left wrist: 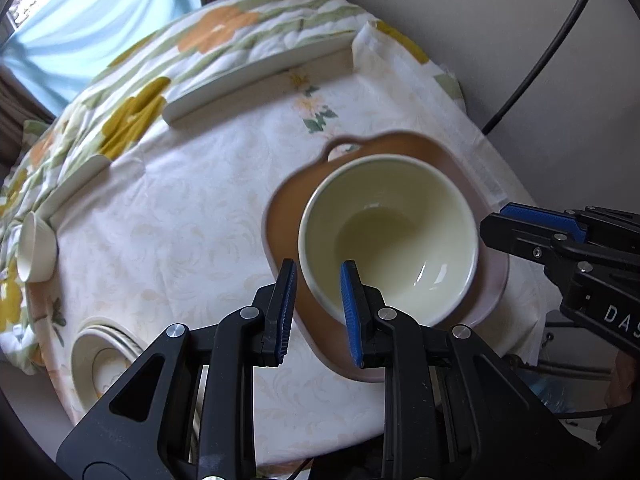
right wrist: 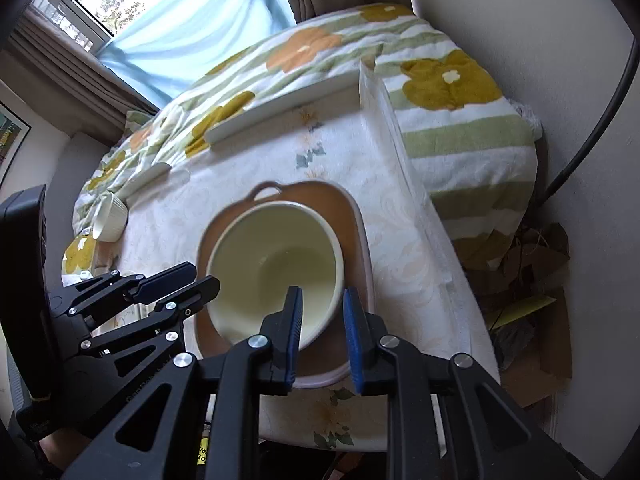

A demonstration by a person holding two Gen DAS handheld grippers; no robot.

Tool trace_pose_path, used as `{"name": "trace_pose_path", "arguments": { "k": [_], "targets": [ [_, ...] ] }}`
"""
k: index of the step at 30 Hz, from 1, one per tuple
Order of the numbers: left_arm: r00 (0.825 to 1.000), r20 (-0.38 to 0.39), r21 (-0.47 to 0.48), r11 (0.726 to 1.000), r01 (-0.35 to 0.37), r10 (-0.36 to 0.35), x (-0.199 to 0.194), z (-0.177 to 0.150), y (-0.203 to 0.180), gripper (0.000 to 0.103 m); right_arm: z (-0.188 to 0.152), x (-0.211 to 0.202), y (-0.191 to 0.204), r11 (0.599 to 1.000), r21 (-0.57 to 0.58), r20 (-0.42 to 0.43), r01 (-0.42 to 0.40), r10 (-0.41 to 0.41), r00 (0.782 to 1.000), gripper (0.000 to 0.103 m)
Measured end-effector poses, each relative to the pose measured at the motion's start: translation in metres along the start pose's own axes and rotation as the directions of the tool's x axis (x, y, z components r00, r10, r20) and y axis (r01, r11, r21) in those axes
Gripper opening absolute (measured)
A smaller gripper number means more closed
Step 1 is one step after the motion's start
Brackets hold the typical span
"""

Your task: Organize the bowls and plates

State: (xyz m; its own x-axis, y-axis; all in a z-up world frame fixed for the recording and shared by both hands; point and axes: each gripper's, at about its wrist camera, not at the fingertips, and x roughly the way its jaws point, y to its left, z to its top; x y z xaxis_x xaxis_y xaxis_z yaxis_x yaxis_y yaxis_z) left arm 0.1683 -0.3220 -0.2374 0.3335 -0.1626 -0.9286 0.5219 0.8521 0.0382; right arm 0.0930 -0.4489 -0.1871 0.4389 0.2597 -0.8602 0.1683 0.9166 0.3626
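A pale cream bowl, deep and glossy inside, is sitting on a brown tray with a loop handle, on the cloth-covered surface. The left tongs and the right tongs are hovering over its near rim, both narrow, gripping nothing.

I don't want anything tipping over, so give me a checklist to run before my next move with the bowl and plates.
1. Cream bowl seated in brown handled dish: ok.
2. Bowl empty: ok.
3. Left tongs and right tongs open enough to grasp: not ok, both shut.
4. Small white cup upright: not ok, it lies on its side.
5. Stacked plates sitting level: cannot tell, partly hidden.
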Motion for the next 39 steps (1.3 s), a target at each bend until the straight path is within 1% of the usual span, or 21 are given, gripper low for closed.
{"name": "trace_pose_path", "arguments": {
  "k": [2, 5, 8, 10, 13, 14, 15, 16, 17, 18, 19, 21, 23, 24, 25, 30, 33, 35, 36, 37, 39],
  "targets": [
    [1.000, 0.025, -0.018, 1.000, -0.001, 0.001, -0.011, -0.001, 0.002, 0.019, 0.001, -0.009, 0.001, 1.000, -0.009, 0.022, -0.014, 0.014, 1.000, 0.019],
    [0.997, 0.079, -0.077, 0.997, 0.014, -0.008, -0.032, -0.005, 0.012, 0.019, 0.002, -0.022, 0.004, 0.999, -0.037, 0.050, -0.034, 0.036, 0.998, 0.019],
    [0.988, 0.157, -0.151, 0.988, 0.036, -0.012, -0.058, -0.012, 0.031, 0.019, 0.004, -0.033, 0.013, 0.995, -0.081, 0.067, -0.062, 0.067, 0.996, 0.019],
    [0.978, 0.208, -0.210, 0.976, 0.063, -0.018, -0.077, -0.017, 0.047, 0.020, 0.007, -0.039, 0.022, 0.990, -0.113, 0.084, -0.086, 0.096, 0.992, 0.019],
    [0.965, 0.262, -0.299, 0.950, 0.092, -0.011, -0.102, -0.031, 0.072, 0.024, 0.012, -0.046, 0.038, 0.977, -0.169, 0.107, -0.127, 0.146, 0.983, 0.020],
    [0.962, 0.272, -0.328, 0.940, 0.093, -0.001, -0.109, -0.036, 0.081, 0.037, 0.015, -0.047, 0.044, 0.972, -0.186, 0.112, -0.145, 0.168, 0.979, 0.030],
    [0.960, 0.279, -0.356, 0.930, 0.094, 0.010, -0.115, -0.042, 0.089, 0.065, 0.017, -0.049, 0.052, 0.964, -0.206, 0.113, -0.168, 0.194, 0.974, 0.038],
    [0.957, 0.288, -0.386, 0.917, 0.096, 0.021, -0.120, -0.048, 0.097, 0.082, 0.019, -0.049, 0.059, 0.956, -0.223, 0.112, -0.188, 0.217, 0.970, 0.059],
    [0.953, 0.302, -0.418, 0.903, 0.098, 0.037, -0.127, -0.056, 0.104, 0.102, 0.021, -0.049, 0.067, 0.947, -0.240, 0.111, -0.212, 0.244, 0.963, 0.072],
    [0.946, 0.320, -0.454, 0.886, 0.096, 0.061, -0.134, -0.065, 0.113, 0.102, 0.022, -0.049, 0.073, 0.939, -0.253, 0.107, -0.231, 0.265, 0.958, 0.074],
    [0.943, 0.323, -0.479, 0.873, 0.093, 0.077, -0.139, -0.072, 0.120, 0.102, 0.024, -0.047, 0.082, 0.930, -0.270, 0.094, -0.250, 0.284, 0.954, 0.074],
    [0.944, 0.307, -0.530, 0.846, 0.064, 0.121, -0.145, -0.086, 0.137, 0.102, 0.026, -0.040, 0.099, 0.912, -0.305, 0.066, -0.275, 0.309, 0.949, 0.075],
    [0.942, 0.297, -0.570, 0.821, 0.043, 0.157, -0.151, -0.099, 0.154, 0.102, 0.027, -0.033, 0.118, 0.892, -0.342, 0.044, -0.295, 0.329, 0.943, 0.086],
    [0.940, 0.294, -0.592, 0.805, 0.037, 0.173, -0.154, -0.105, 0.164, 0.102, 0.029, -0.030, 0.127, 0.882, -0.359, 0.035, -0.305, 0.339, 0.940, 0.094],
    [0.938, 0.291, -0.612, 0.790, 0.031, 0.188, -0.156, -0.110, 0.173, 0.102, 0.031, -0.027, 0.136, 0.872, -0.374, 0.027, -0.314, 0.349, 0.937, 0.098],
    [0.925, 0.267, -0.716, 0.698, 0.002, 0.271, -0.170, -0.135, 0.234, 0.102, 0.051, -0.007, 0.194, 0.814, -0.454, -0.020, -0.363, 0.397, 0.917, 0.099],
    [0.919, 0.263, -0.768, 0.640, 0.015, 0.294, -0.169, -0.145, 0.277, 0.102, 0.067, 0.011, 0.230, 0.787, -0.493, -0.070, -0.371, 0.389, 0.918, 0.099],
    [0.918, 0.260, -0.798, 0.602, 0.029, 0.300, -0.165, -0.150, 0.308, 0.102, 0.079, 0.029, 0.254, 0.782, -0.495, -0.107, -0.378, 0.377, 0.920, 0.099],
    [0.919, 0.255, -0.810, 0.586, 0.033, 0.301, -0.162, -0.152, 0.321, 0.102, 0.084, 0.037, 0.264, 0.782, -0.487, -0.118, -0.390, 0.383, 0.916, 0.099],
    [0.920, 0.251, -0.821, 0.570, 0.038, 0.300, -0.158, -0.153, 0.335, 0.102, 0.090, 0.046, 0.276, 0.784, -0.475, -0.122, -0.399, 0.390, 0.912, 0.099],
    [0.926, 0.246, -0.844, 0.533, 0.059, 0.287, -0.145, -0.157, 0.365, 0.102, 0.102, 0.066, 0.301, 0.792, -0.466, -0.127, -0.395, 0.382, 0.915, 0.099]
  ]
}}
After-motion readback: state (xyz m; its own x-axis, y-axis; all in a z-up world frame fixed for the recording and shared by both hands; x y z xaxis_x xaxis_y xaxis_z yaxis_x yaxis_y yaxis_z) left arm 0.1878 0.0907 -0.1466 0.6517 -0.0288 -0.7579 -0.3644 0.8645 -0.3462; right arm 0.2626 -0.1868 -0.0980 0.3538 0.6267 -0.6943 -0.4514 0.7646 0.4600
